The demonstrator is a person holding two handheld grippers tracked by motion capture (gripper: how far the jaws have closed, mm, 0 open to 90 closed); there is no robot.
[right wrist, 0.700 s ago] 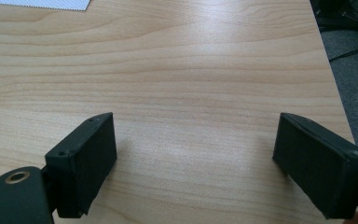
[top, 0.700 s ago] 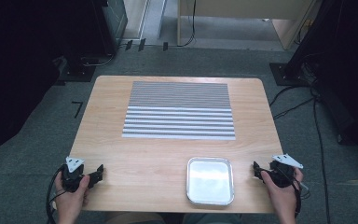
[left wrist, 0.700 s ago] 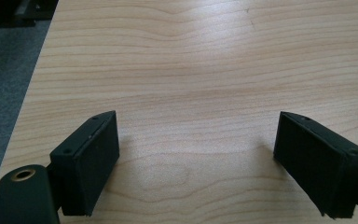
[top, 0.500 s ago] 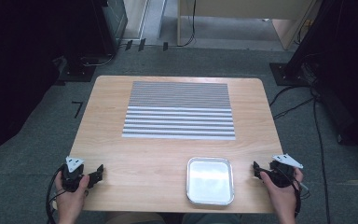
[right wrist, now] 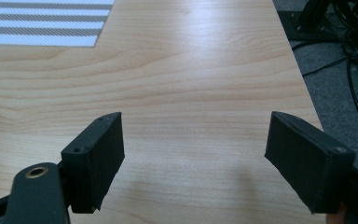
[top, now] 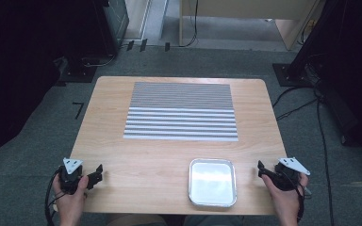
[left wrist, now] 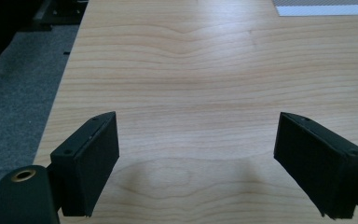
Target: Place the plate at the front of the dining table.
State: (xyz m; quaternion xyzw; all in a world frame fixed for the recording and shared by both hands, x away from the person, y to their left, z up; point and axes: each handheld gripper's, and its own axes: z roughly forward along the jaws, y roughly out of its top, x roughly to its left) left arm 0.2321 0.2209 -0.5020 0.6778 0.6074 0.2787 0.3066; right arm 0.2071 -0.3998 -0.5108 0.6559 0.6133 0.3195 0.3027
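A grey-and-white striped mat [top: 183, 111] lies flat across the far half of the wooden table [top: 141, 160]. An empty shiny metal tray [top: 212, 181] sits near the front edge, right of centre. My left gripper [top: 99, 172] rests at the front left corner, held by a hand, its jaws wide apart over bare wood [left wrist: 196, 140]. My right gripper [top: 260, 169] is at the front right edge, just right of the tray, jaws also spread with nothing between them [right wrist: 196, 144]. A corner of the mat [right wrist: 42, 23] shows far left in the right gripper view.
Grey carpet surrounds the table. Black cables [top: 306, 108] trail on the floor to the right, beside dark equipment stands. A wooden cabinet [top: 245, 19] stands beyond the far edge. The table's right edge [right wrist: 303, 88] lies close to my right gripper.
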